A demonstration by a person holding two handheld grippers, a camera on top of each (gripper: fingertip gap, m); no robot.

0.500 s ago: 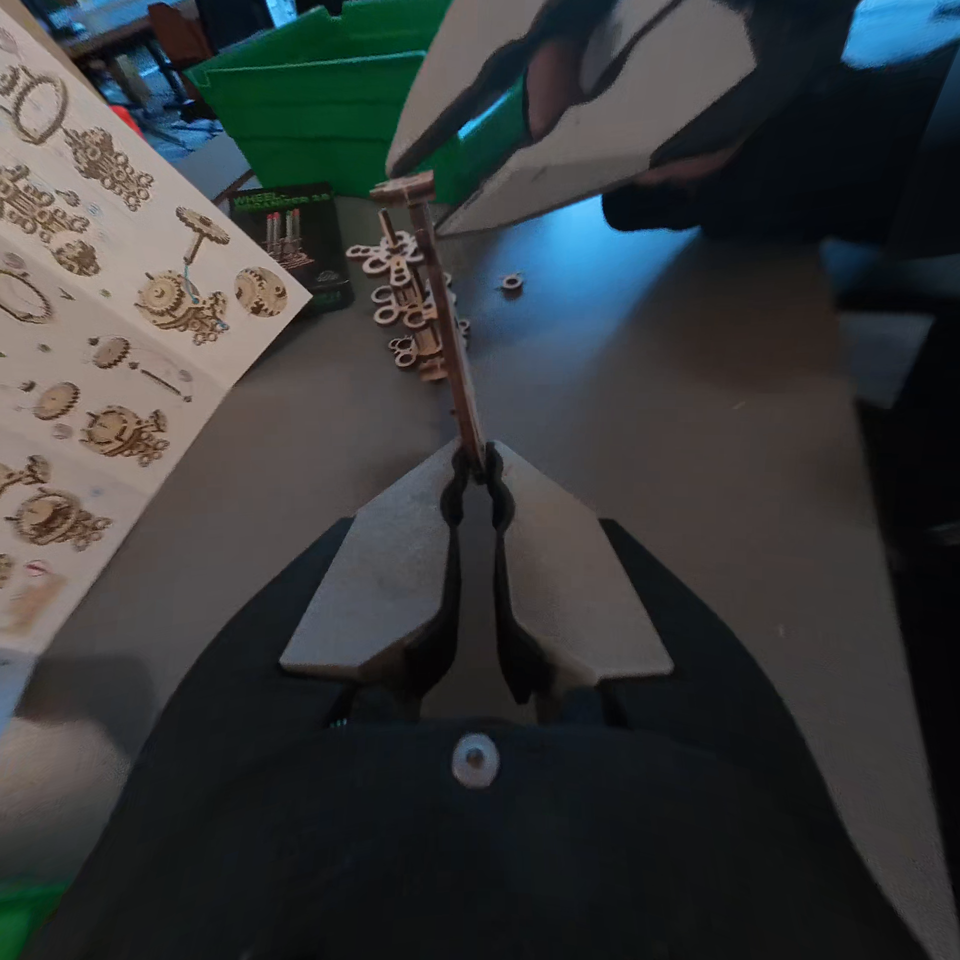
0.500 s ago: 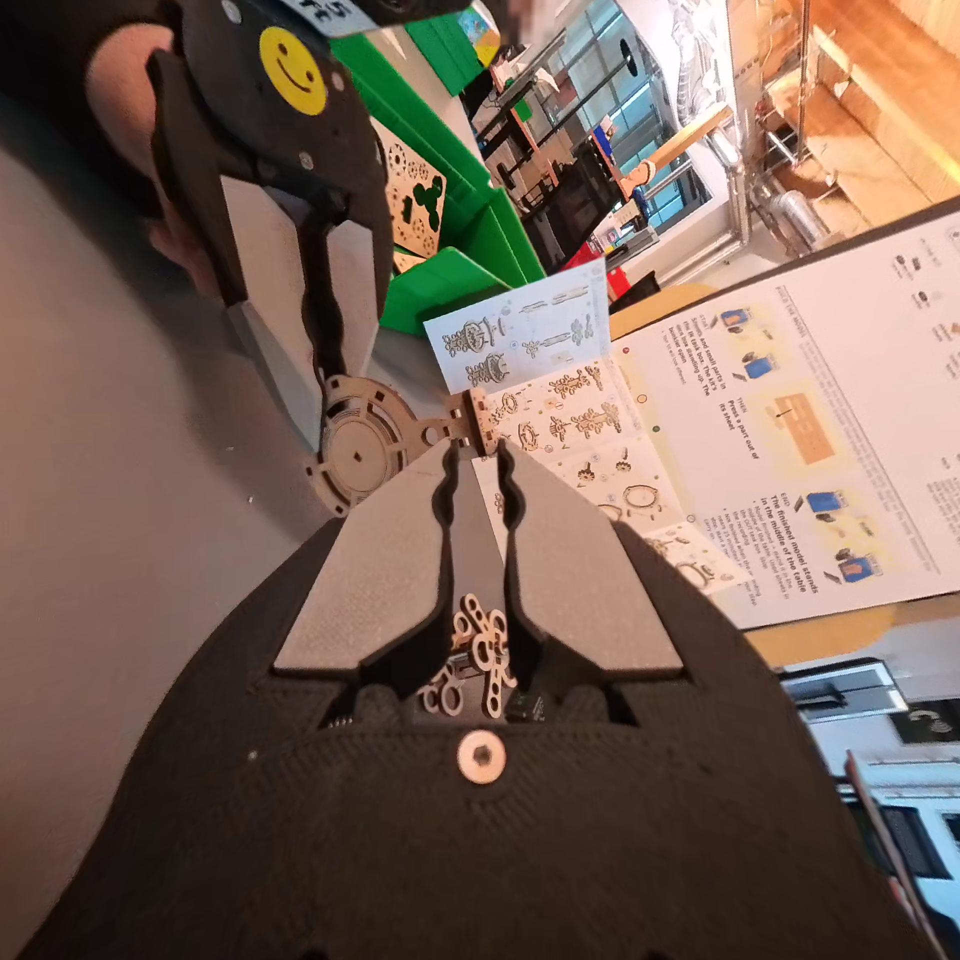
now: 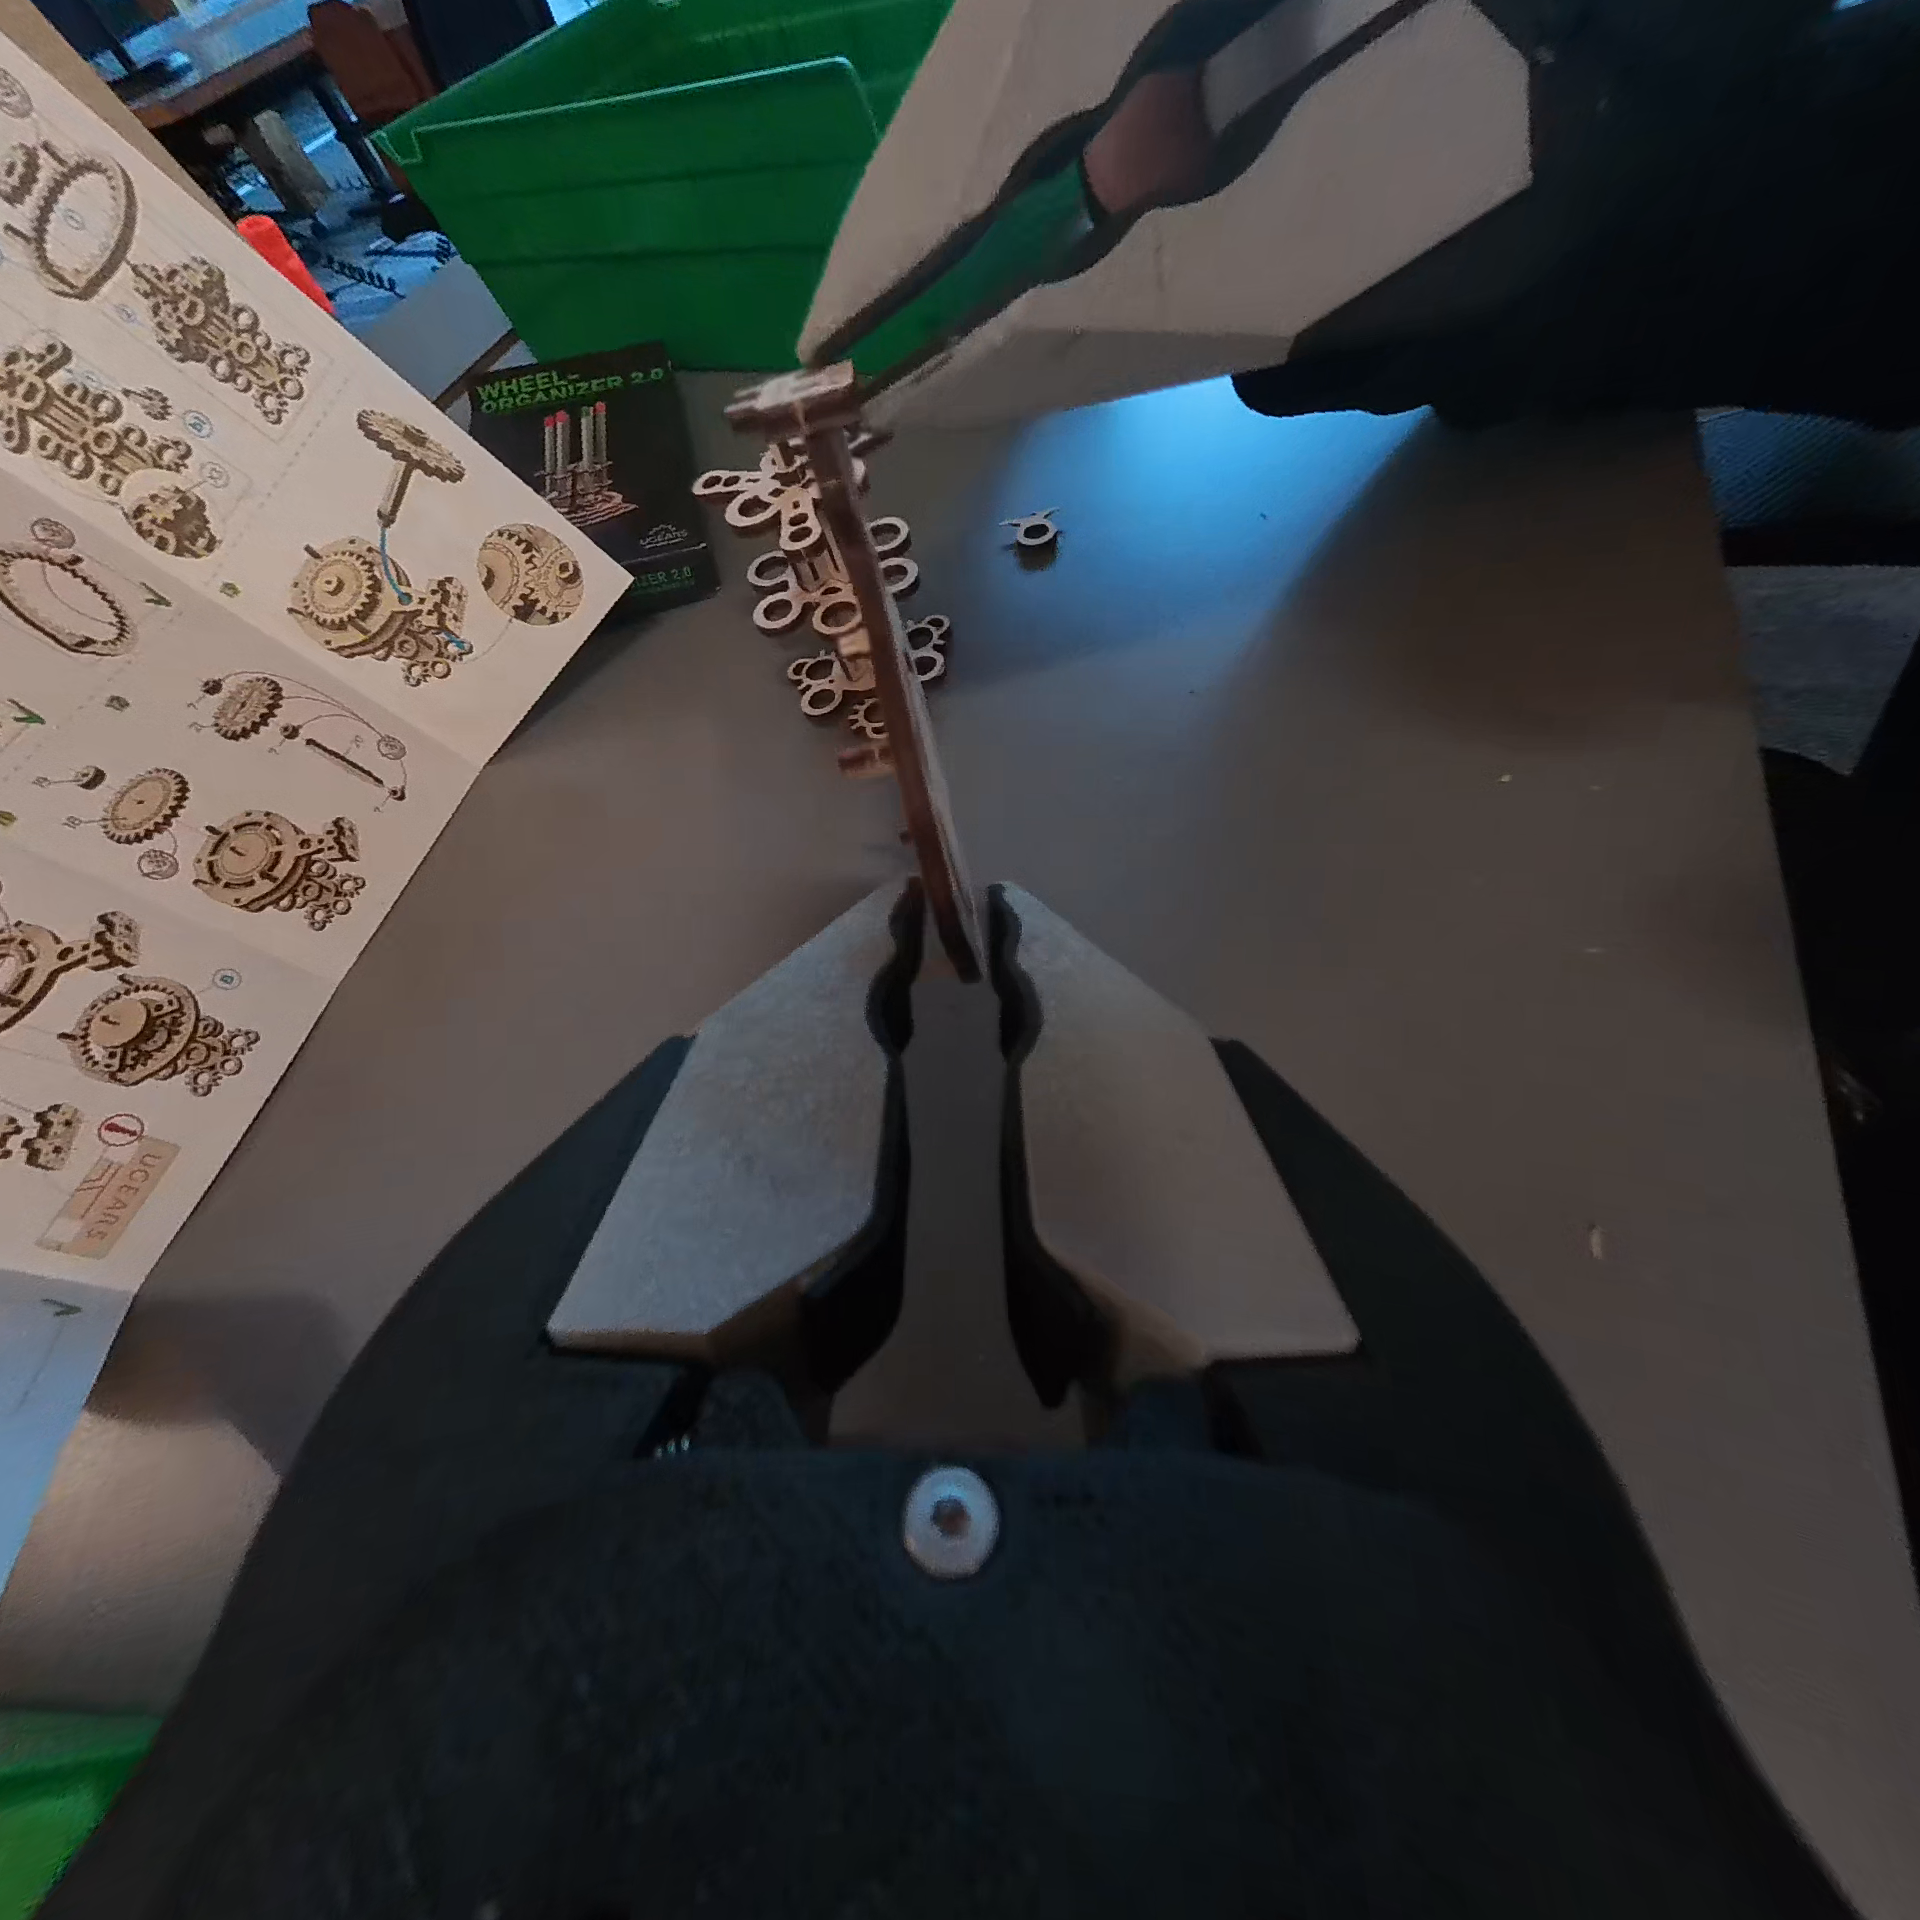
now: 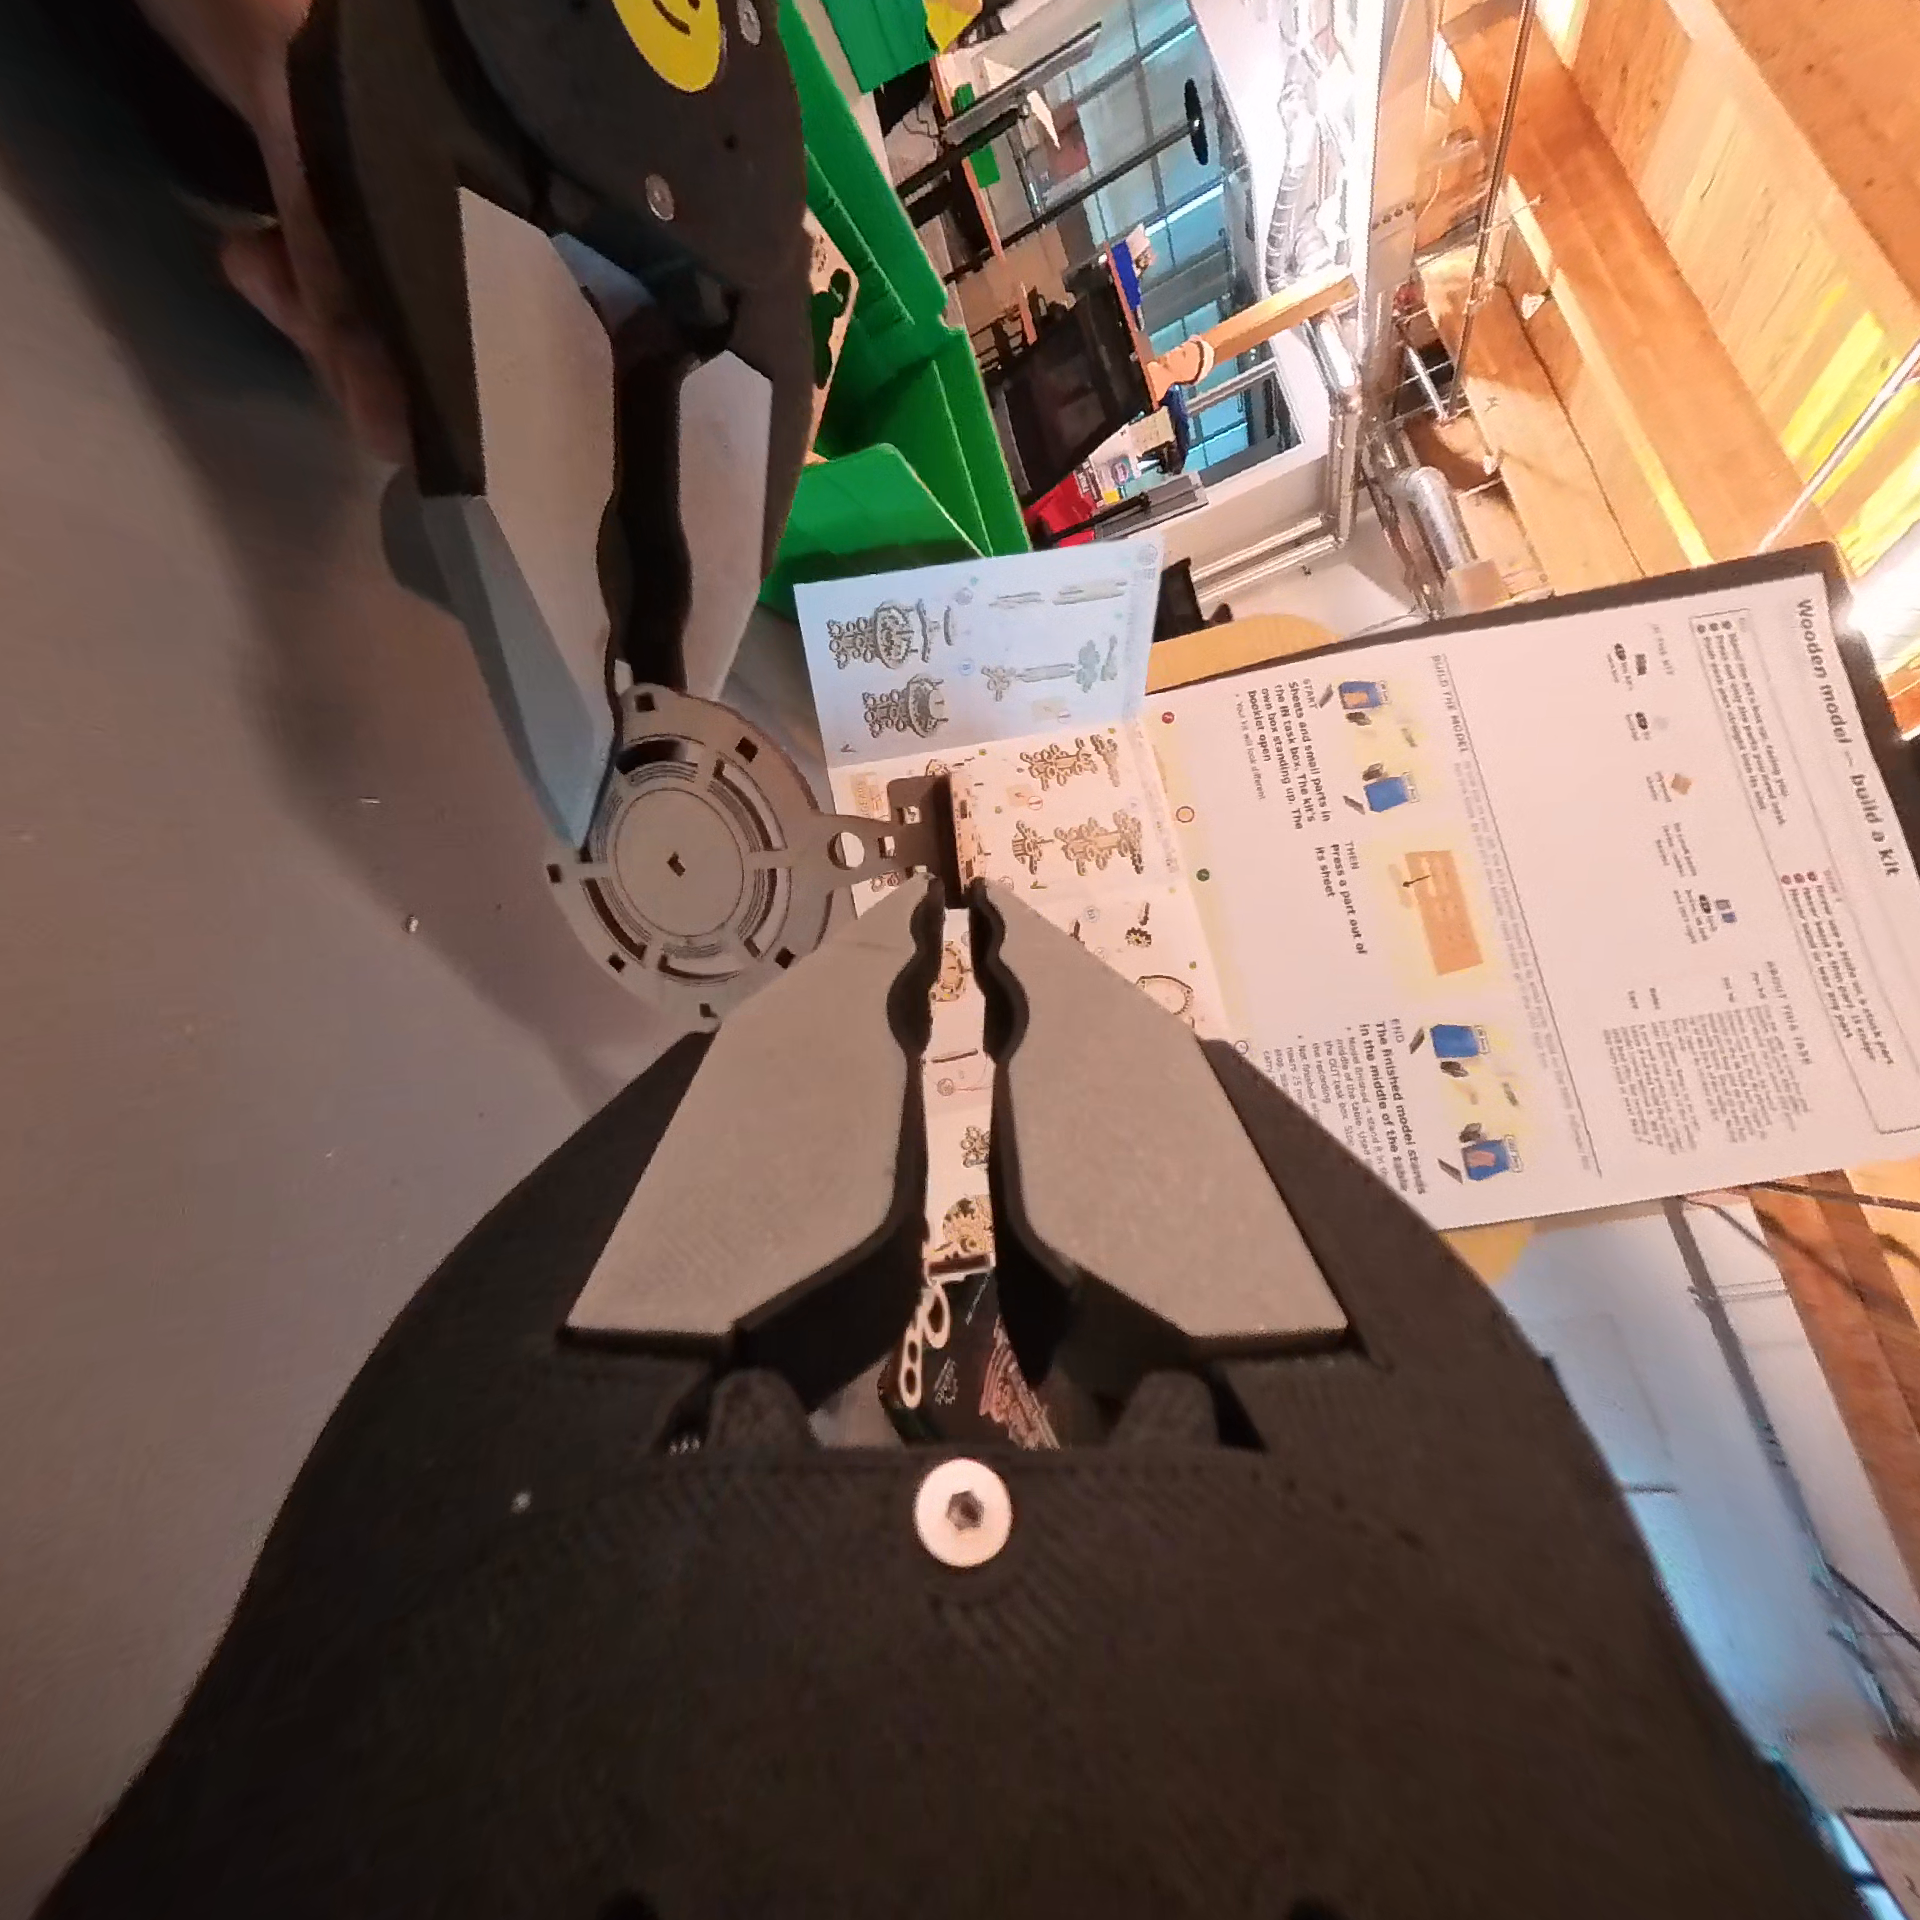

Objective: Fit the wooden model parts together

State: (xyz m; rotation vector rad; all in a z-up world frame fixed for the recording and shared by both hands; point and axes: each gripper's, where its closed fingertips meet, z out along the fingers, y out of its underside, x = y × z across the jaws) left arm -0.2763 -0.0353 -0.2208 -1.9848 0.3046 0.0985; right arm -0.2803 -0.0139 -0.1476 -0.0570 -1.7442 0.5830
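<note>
I hold the round wooden disc [image 4: 686,862] aloft in the left gripper [image 3: 951,925], jaws pinching its rim; right gripper [image 4: 958,899] pinches the small block [image 4: 961,831] on its arm. Loose parts [image 3: 831,592] remain on the bench [image 3: 1351,831]: assembly early.

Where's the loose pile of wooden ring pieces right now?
In the left wrist view, wooden ring pieces lie on the grey table, behind the held disc part, right of the dark box.

Instruction sheet [image 3: 208,644] cut off, perhaps folded
</note>
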